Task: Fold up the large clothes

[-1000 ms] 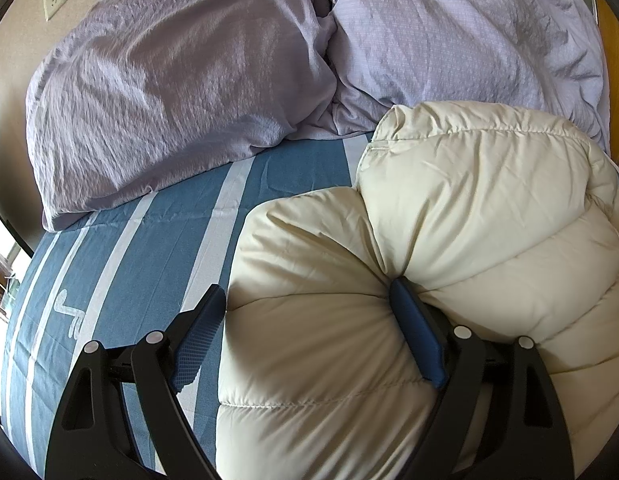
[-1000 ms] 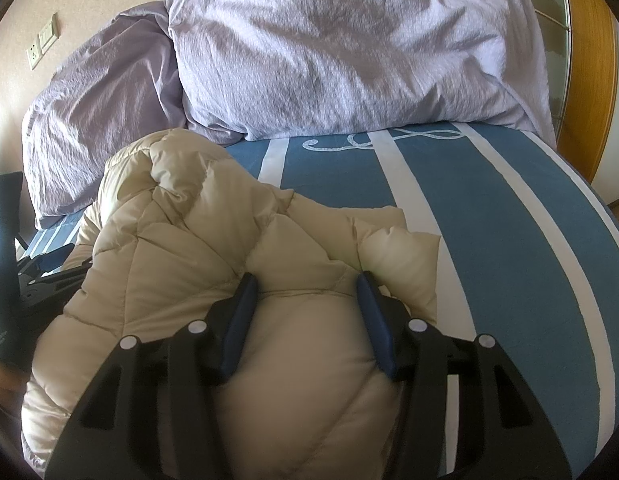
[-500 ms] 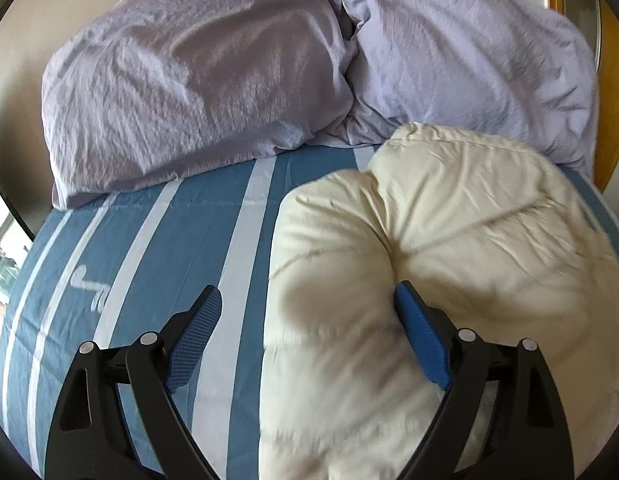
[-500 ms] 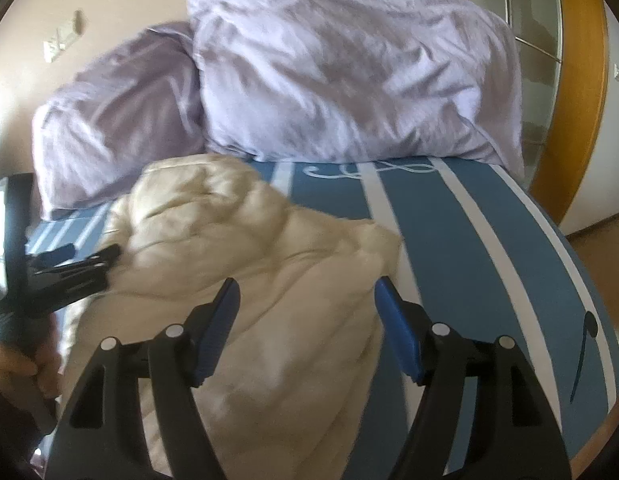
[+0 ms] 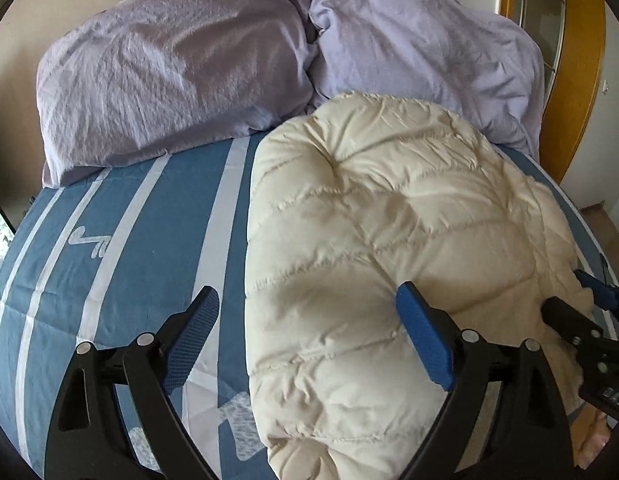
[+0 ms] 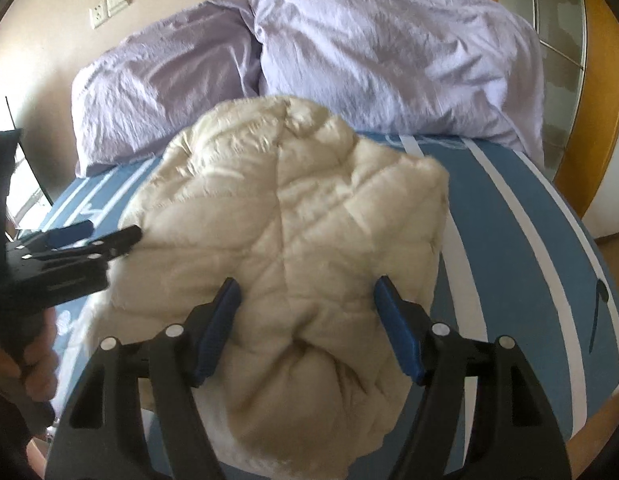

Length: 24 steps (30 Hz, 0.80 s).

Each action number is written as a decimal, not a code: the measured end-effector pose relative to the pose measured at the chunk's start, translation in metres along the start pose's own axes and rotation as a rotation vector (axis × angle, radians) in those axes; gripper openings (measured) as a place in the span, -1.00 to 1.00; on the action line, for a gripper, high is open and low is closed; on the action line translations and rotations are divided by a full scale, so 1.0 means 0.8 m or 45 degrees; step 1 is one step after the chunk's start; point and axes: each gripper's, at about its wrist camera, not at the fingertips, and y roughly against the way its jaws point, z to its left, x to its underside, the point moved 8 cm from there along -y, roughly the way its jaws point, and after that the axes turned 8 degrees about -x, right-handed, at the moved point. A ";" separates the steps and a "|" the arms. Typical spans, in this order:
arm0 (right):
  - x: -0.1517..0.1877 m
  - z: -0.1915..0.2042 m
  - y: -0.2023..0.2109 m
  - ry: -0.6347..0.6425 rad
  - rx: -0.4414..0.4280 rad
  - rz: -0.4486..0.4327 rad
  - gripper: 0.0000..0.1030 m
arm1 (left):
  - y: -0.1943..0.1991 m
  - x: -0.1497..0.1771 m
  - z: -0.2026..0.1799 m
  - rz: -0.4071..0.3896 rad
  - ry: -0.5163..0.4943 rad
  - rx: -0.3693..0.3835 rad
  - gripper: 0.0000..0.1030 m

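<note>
A cream quilted puffer jacket (image 5: 389, 248) lies folded in a puffy bundle on the blue striped bed; it also shows in the right wrist view (image 6: 293, 240). My left gripper (image 5: 309, 332) is open and empty, held over the jacket's left edge and apart from it. My right gripper (image 6: 307, 316) is open and empty, just above the jacket's near end. The right gripper shows at the right edge of the left wrist view (image 5: 589, 312). The left gripper shows at the left of the right wrist view (image 6: 85, 240).
Two lilac pillows (image 5: 173, 80) (image 5: 421, 40) lie against the wall at the head of the bed. The blue sheet with white stripes (image 5: 121, 248) lies left of the jacket. A wooden door frame (image 6: 589, 80) stands at the right. The bed's edge runs near the bottom right.
Both grippers have drawn back and up from the jacket. One second ago their fingers pressed into the padding; now they hang apart from it, and the jacket has settled flatter.
</note>
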 end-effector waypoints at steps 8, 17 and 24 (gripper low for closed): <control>0.016 -0.010 -0.022 0.000 0.003 0.025 0.38 | -0.015 0.015 0.000 0.063 0.042 0.035 0.78; 0.032 -0.020 -0.039 -0.032 -0.031 0.028 0.39 | -0.027 0.026 -0.003 0.110 0.060 0.061 0.80; 0.039 -0.022 -0.047 -0.040 -0.036 0.024 0.41 | -0.036 0.030 -0.005 0.124 0.046 0.051 0.85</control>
